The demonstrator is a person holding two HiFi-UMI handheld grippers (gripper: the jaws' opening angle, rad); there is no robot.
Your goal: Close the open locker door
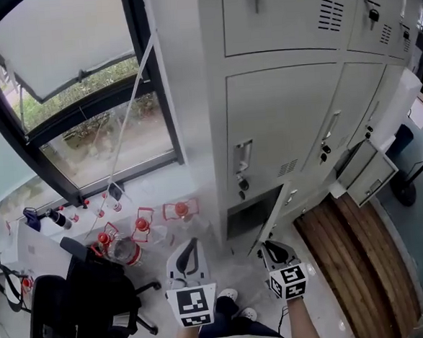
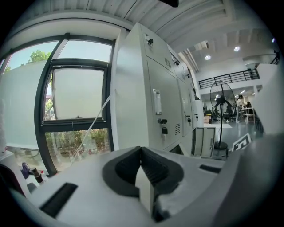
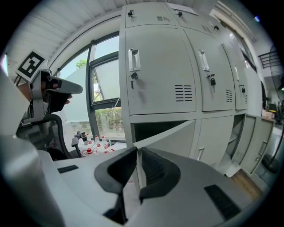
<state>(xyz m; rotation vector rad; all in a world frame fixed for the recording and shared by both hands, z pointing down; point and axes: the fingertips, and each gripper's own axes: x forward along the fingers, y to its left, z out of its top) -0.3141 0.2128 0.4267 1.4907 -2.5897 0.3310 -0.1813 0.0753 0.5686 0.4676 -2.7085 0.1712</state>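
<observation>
A row of grey lockers [image 1: 287, 116] stands ahead. One bottom locker door [image 1: 272, 212] hangs open over a dark compartment [image 1: 245, 216]. In the right gripper view this door [image 3: 171, 135] swings out toward me, and its free edge sits right at my jaw tips. My right gripper [image 1: 269, 246] [image 3: 135, 150] is low at that edge, its jaws closed down to a thin slit on the door's edge. My left gripper [image 1: 191, 244] [image 2: 141, 150] hangs to the left of the lockers, shut and empty, apart from the door.
Further right, another bottom locker door [image 1: 367, 172] also stands open above a wooden floor strip [image 1: 355, 263]. A black office chair [image 1: 83, 300] and several red-capped bottles [image 1: 140, 227] sit on the floor at the left, under the window [image 1: 84, 101].
</observation>
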